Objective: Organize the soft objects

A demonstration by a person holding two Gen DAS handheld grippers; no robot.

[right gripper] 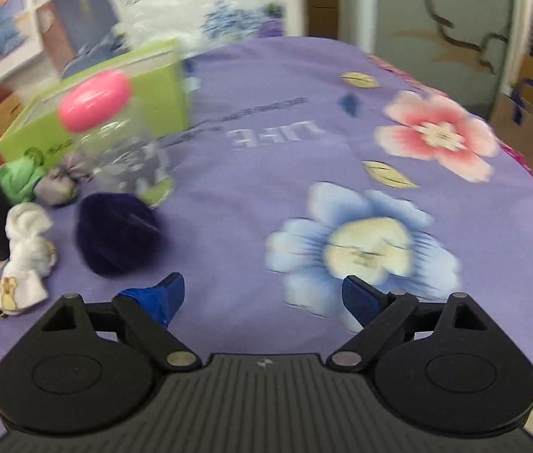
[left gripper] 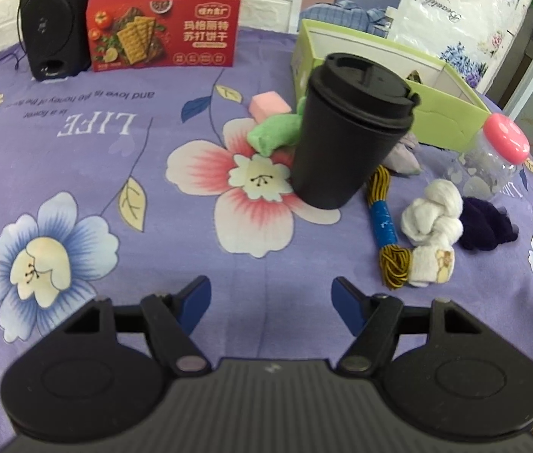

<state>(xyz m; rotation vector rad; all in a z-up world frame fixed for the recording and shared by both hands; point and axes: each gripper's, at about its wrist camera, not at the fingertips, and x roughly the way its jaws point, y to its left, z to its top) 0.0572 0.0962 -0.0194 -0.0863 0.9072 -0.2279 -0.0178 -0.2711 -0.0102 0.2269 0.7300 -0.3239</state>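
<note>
On the floral-clothed counter point(left gripper: 77, 173), the soft things cluster beside the green box point(left gripper: 451, 113). The dark purple pom point(right gripper: 117, 236) lies just ahead-left of the right gripper point(right gripper: 262, 298), the nearer one; the left gripper point(left gripper: 271, 304) faces the black cup point(left gripper: 349, 132). Both jaws are spread, empty.

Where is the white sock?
In the left wrist view, the white sock lies right of centre on the cloth, between the yellow cord and the purple sock.
</note>
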